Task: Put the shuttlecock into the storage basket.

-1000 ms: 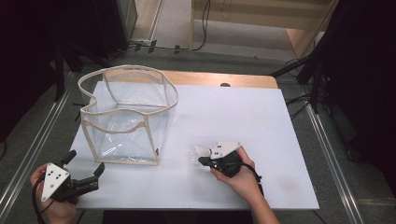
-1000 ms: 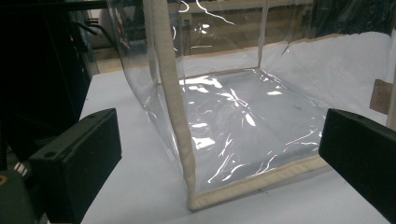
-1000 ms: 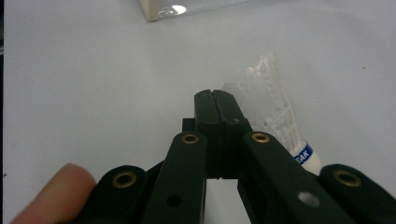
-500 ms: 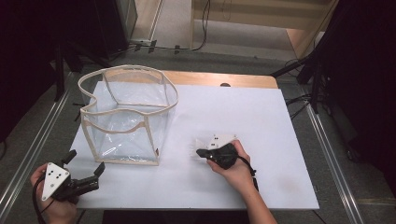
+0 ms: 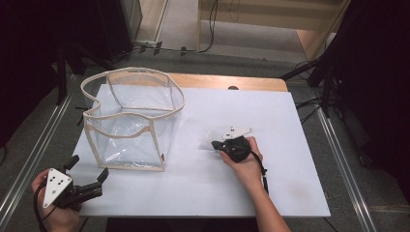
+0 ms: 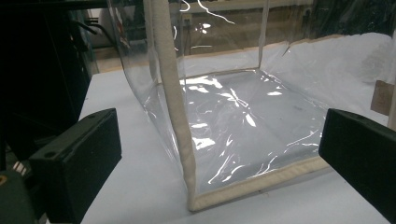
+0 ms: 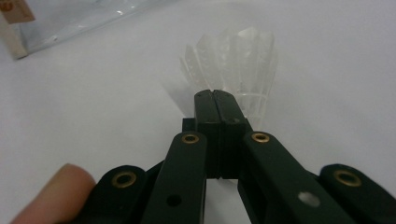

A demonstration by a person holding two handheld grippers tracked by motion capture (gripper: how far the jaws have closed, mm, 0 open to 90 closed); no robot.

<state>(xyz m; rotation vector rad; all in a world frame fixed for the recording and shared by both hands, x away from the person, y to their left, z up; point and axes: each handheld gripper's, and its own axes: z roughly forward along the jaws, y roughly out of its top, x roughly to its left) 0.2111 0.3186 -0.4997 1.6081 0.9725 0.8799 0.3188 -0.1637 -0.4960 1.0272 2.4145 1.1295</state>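
A clear plastic bag (image 5: 130,121) with beige trim stands open on the white table (image 5: 290,121) at the left. My left gripper (image 5: 88,167) rests near the table's front left corner, open, its jaws wide apart and pointing at the bag's near corner (image 6: 187,154). A white feather shuttlecock (image 7: 238,60) lies right of the bag. My right gripper (image 7: 215,93) is shut, pads pressed together, and its tips sit right at the shuttlecock's narrow end, which they hide. From above, the right gripper (image 5: 216,144) points left with the shuttlecock (image 5: 207,141) just beyond it.
A wooden strip (image 5: 227,81) runs along the table's far edge. Metal rails (image 5: 338,159) flank the table. Cables (image 5: 203,46) and dark stands sit on the floor behind. A small tag (image 6: 384,97) hangs on the bag's side.
My right hand and gripper have slid away from the front edge, toward the table's middle, and the shuttlecock's place shifted with them. My left gripper stayed put.
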